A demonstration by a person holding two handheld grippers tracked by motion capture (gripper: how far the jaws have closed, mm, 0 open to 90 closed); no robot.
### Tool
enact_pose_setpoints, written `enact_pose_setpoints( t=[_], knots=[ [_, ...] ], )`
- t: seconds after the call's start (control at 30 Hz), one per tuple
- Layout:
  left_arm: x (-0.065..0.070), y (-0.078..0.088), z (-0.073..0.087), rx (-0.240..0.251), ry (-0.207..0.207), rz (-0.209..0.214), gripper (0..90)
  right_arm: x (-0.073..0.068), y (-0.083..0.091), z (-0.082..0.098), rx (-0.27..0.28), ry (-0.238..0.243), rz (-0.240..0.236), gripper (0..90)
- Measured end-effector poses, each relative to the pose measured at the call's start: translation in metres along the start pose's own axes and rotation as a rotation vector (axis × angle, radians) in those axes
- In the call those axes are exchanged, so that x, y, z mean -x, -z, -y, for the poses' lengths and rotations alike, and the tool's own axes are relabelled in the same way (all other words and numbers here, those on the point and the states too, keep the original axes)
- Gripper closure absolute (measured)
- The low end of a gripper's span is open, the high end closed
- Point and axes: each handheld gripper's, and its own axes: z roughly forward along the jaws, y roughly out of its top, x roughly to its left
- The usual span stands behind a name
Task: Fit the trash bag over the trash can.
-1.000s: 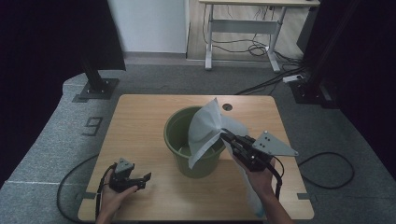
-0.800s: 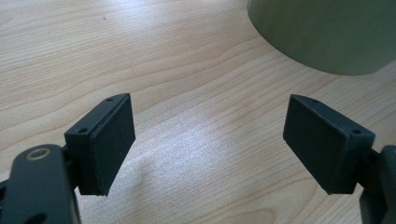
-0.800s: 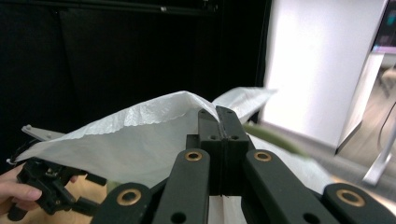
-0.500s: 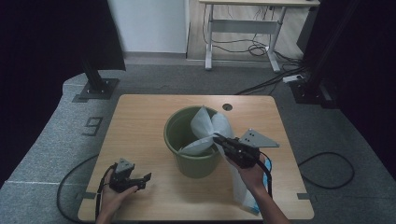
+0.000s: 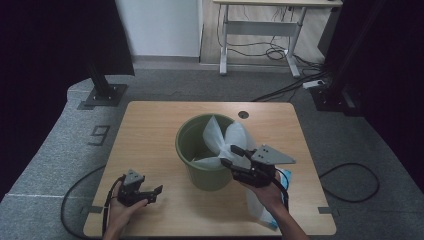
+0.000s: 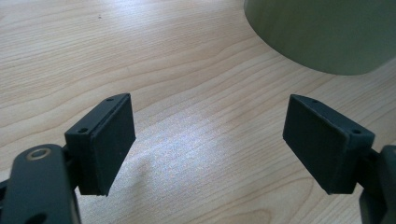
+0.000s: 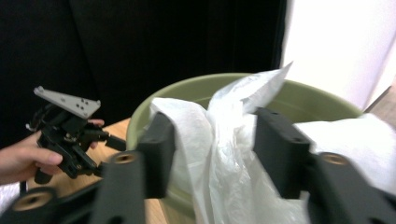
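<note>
Lower than a second ago, the right gripper (image 5: 231,156) has sunk to the rim of the green bucket (image 5: 202,172), and the white plastic bag (image 5: 222,140) that stood raised above the rim now droops inside it. Its jaws have just been opening; in the right gripper view the bag (image 7: 224,140) hangs between the parted jaws, and whether the pads touch it I cannot tell. From the bucket, which stands mid-table, the right gripper lies at four o'clock. At seven o'clock, the left gripper (image 5: 155,194) rests on the wooden table (image 5: 150,130), unmoved, jaws wide apart with only bare wood between them (image 6: 210,140).
</note>
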Motion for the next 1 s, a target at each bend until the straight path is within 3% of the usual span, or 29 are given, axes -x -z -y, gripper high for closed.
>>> enact_pose_setpoints(
  t=[0.2,0.37,0.53,0.63,0.83,0.93,1.0],
  knots=[
    [0.001,-0.001,0.0,-0.004,-0.004,0.001,16.8,0.002,0.03,0.009,0.044,-0.019,0.065,34.6],
    [0.003,-0.002,0.0,-0.01,-0.009,-0.002,16.8,0.006,0.041,0.022,0.044,-0.039,0.061,33.9],
    [0.004,-0.003,0.0,-0.006,-0.01,-0.008,16.8,0.012,0.054,0.041,0.039,-0.081,0.099,32.3],
    [0.007,-0.004,-0.001,-0.005,-0.016,-0.007,16.9,0.017,0.06,0.056,0.019,-0.108,0.137,31.2],
    [0.009,-0.004,-0.001,-0.001,-0.019,-0.007,16.9,0.017,0.064,0.083,-0.019,-0.14,0.152,31.1],
    [0.011,-0.001,-0.003,0.032,0.004,-0.023,16.9,0.016,0.06,0.099,-0.054,-0.155,0.162,31.1],
    [0.015,0.003,-0.007,0.057,0.008,-0.024,16.9,0.014,0.056,0.111,-0.085,-0.142,0.194,32.4]
  ],
)
